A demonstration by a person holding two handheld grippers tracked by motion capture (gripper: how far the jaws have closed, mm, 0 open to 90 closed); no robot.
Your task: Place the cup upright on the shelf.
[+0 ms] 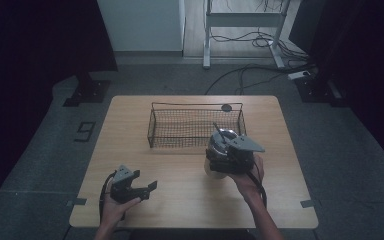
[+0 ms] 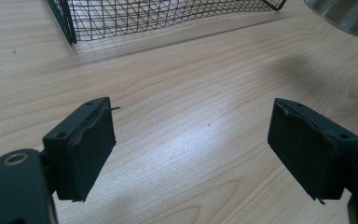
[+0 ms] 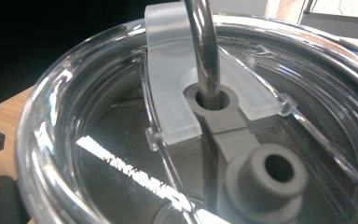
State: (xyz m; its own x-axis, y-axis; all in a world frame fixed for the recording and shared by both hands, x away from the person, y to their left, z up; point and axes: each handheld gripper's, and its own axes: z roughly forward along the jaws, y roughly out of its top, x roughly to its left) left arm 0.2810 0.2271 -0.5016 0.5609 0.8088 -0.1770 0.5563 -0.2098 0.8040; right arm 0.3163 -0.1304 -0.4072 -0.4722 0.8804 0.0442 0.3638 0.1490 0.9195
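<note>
A steel tumbler [image 1: 221, 141] with a clear lid [image 3: 98, 93] and a bent metal straw [image 3: 205, 46] is held just in front of the wire basket's [image 1: 196, 105] right end. My right gripper [image 1: 225, 157] is shut on its body, and the lid sits very close under that camera. In the left gripper view the tumbler's steel wall [image 2: 345, 16] hangs above the wood and throws a shadow. My left gripper [image 1: 147, 190] rests low near the table's front left, open. Nothing lies between its pads [image 2: 86, 144], and bare wood shows in the gap.
The black wire basket [image 2: 121, 18] stands at the back middle of the wooden table [image 1: 180, 200] and looks empty. A small dark disc [image 1: 226, 107] lies by its far right rim. Beyond the table are desk legs and cables on the floor.
</note>
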